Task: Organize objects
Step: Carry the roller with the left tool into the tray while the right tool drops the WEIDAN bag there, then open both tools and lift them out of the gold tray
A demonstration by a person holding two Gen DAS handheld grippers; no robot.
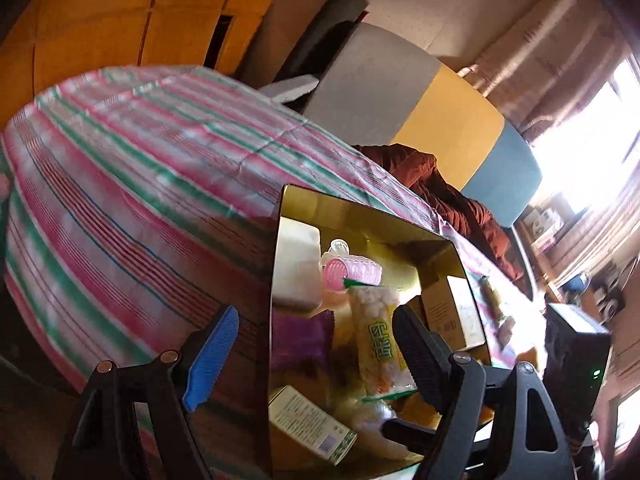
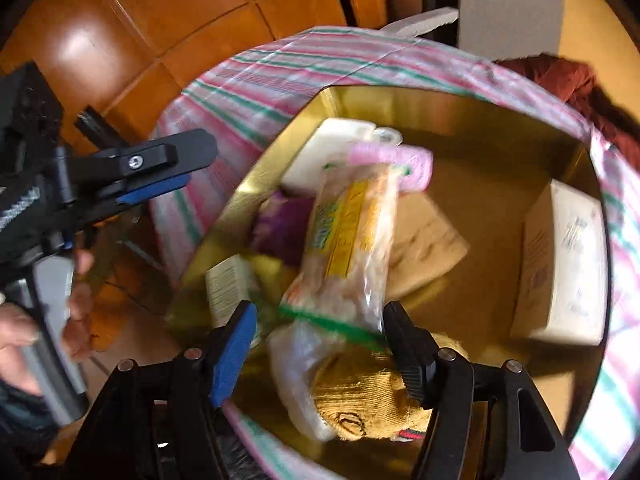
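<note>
Snack packet, long clear plastic with yellow label (image 2: 352, 240), lies in the gold-lined box (image 2: 500, 120) atop other items, between the spread right tool (image 2: 320, 344).
No pad presses it, I judge; the tilted packet could slide onto the mustard knit sock (image 2: 360, 404). The left tool (image 1: 308, 356) is spread, empty, over the rim.

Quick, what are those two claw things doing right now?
Left gripper: open, holding nothing.
Right gripper: open around the snack packet, not pinching it.
</note>
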